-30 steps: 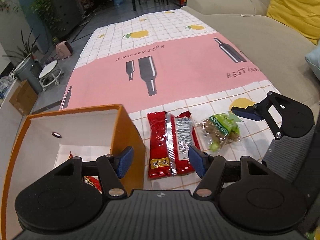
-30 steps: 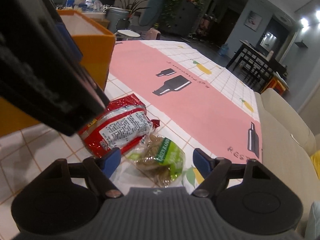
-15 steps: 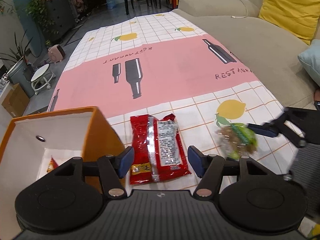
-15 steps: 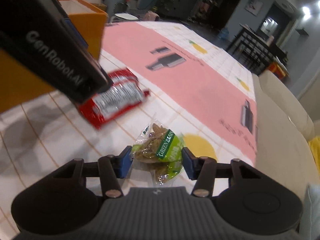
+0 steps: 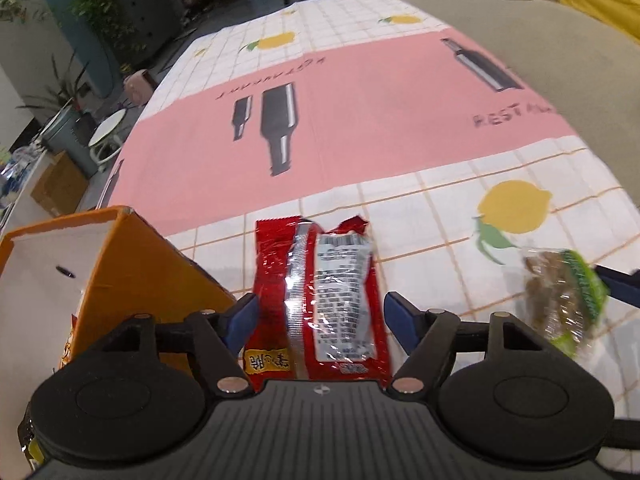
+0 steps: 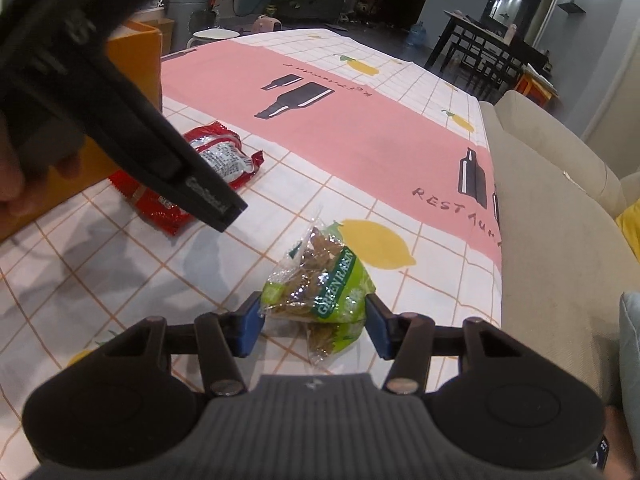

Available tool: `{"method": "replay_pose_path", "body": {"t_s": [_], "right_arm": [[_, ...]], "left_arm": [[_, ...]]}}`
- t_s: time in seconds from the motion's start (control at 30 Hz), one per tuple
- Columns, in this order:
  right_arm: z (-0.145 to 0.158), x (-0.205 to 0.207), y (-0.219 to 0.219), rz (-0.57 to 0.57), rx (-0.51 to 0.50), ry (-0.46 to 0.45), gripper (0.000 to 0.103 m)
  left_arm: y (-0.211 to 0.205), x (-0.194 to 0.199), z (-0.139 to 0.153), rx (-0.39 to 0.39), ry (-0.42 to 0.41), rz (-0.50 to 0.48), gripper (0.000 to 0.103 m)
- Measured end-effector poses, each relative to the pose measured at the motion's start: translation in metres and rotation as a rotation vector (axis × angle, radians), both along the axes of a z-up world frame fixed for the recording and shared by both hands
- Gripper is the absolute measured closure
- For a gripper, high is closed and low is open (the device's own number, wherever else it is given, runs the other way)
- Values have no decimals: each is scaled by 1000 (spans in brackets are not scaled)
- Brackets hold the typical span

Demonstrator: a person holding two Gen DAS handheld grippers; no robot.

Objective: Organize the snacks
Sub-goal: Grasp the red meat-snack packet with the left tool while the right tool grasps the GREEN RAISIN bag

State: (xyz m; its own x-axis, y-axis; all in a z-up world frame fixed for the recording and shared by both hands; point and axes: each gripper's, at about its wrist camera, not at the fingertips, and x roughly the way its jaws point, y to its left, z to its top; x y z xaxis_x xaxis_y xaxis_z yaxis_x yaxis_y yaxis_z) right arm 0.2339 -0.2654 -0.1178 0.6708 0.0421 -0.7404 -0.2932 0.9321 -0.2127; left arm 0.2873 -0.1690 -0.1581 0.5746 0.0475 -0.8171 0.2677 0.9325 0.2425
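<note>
- The red snack packet [image 5: 324,300] lies flat on the desk [image 5: 360,128], back side up with its silver seam showing, just beside the orange box [image 5: 132,272] on the side nearer the sofa.
- The left gripper [image 5: 320,316] is low over the packet with its fingers spread wide, one on either side of it; they have just been opening further, and the blue pads stand clear of the wrapper's edges, gripping nothing.
- The green snack bag [image 6: 320,288], clear film with brown pieces inside, is farther from the orange box than the red packet, near a printed lemon on the cloth.
- The right gripper [image 6: 312,324] is about half open and clamps this bag, both blue pads pressing its sides; whether it is off the cloth I cannot tell.
- The orange box stands open-topped at the desk's edge, white inside, with a bit of printed wrapper visible at its bottom.
- From the right wrist view the left gripper's black body crosses in front of the orange box and hides part of the red packet.
- A beige sofa [image 6: 560,220] runs along the desk's far side from the box.
</note>
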Motion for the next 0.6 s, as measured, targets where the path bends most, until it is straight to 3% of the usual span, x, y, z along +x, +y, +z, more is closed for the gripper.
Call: {"method": "replay_pose_path", "body": {"t_s": [0.17,0.37,0.6], "right_arm": [[1,-1,-2,-1,2,-1,50],[0,-1,-2,-9,-4,3,50],[1,-3,2,-9,-21,26,50]], "left_arm": [[-4,0,-8,32,4,-10,18],[0,-7,-6,29,-23,-51,38],[-1,-32,-1,17,-3,-142,44]]}}
